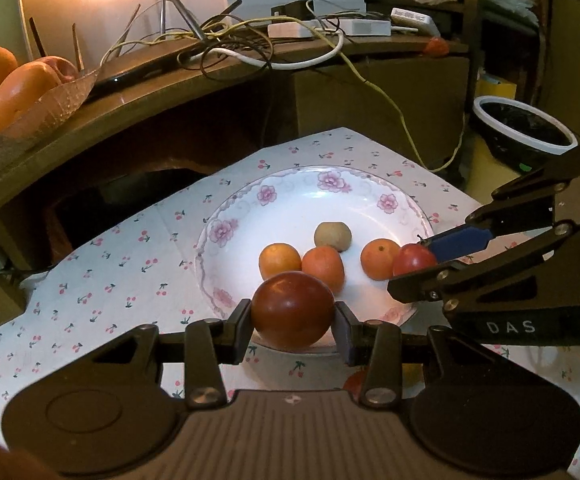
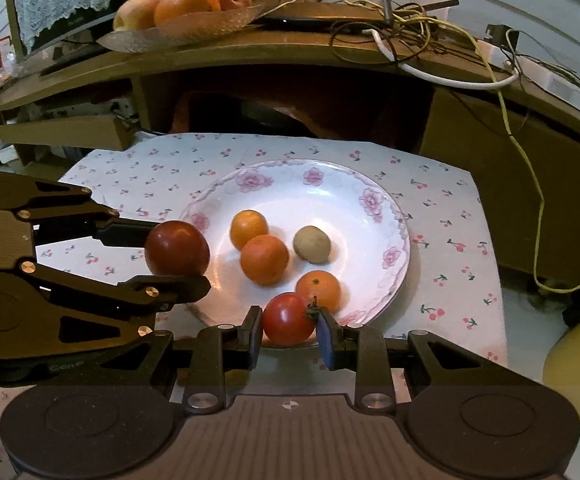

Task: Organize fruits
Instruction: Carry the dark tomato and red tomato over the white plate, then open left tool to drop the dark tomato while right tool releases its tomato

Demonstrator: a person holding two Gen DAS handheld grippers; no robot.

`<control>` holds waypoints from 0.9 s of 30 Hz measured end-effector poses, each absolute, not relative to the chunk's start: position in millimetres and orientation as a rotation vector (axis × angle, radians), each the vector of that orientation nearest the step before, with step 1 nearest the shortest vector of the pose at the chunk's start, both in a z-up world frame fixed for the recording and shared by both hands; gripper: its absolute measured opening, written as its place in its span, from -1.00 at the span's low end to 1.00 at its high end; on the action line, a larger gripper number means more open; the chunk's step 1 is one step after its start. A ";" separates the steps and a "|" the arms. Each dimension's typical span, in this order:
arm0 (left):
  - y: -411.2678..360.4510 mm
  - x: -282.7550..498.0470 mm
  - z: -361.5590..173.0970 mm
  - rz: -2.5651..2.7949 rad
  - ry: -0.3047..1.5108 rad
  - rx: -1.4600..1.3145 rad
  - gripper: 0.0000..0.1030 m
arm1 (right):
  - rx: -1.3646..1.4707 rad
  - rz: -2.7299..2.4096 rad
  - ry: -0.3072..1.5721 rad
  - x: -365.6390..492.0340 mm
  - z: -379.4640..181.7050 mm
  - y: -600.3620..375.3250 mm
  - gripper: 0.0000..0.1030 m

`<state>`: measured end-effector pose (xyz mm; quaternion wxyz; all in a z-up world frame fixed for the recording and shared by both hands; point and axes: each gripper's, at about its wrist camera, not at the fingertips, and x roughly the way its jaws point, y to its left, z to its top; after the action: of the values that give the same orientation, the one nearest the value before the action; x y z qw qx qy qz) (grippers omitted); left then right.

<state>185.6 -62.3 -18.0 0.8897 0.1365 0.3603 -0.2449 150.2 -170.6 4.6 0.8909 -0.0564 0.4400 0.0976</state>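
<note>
A white plate with pink flowers point(image 1: 290, 200) point(image 2: 330, 184) lies on a cherry-print cloth point(image 1: 101, 280) point(image 2: 161, 168). On it are three small oranges point(image 1: 324, 268) point(image 2: 264, 259) and a tan round fruit point(image 1: 332, 236) point(image 2: 312, 244). My left gripper point(image 1: 293, 320) point(image 2: 175, 250) is shut on a dark red tomato point(image 1: 293, 309) point(image 2: 177, 249) over the plate's left rim. My right gripper point(image 2: 288, 326) point(image 1: 418, 260) is shut on a smaller red tomato point(image 2: 287, 319) point(image 1: 413, 260) at the plate's near rim.
A wooden desk point(image 1: 209, 76) point(image 2: 249, 52) behind holds a glass bowl of oranges and apples point(image 1: 9, 80) point(image 2: 181, 0), tangled cables point(image 1: 229, 36) point(image 2: 402, 20) and white boxes point(image 1: 330, 28). A dark white-rimmed basin point(image 1: 526, 128) stands right. Another red fruit point(image 1: 356, 382) lies under my left gripper.
</note>
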 end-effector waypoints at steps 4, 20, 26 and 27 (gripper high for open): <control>-64.9 187.6 -20.3 -0.497 0.756 0.285 -0.08 | -0.118 0.198 0.913 153.7 3.4 -172.8 -0.43; -61.7 190.6 -18.1 -0.467 0.745 0.264 -0.07 | -0.103 0.184 0.901 157.7 2.3 -173.4 -0.28; -60.6 190.5 -13.6 -0.461 0.725 0.248 -0.07 | -0.102 0.176 0.889 157.2 4.2 -175.2 -0.20; -60.5 190.8 -12.9 -0.461 0.724 0.243 -0.07 | -0.100 0.174 0.886 157.0 4.8 -175.6 -0.20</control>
<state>190.8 -60.5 -12.9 0.9022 0.1176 0.3502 -0.2227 157.0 -175.6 4.8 0.8985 -0.0485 0.4280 0.0841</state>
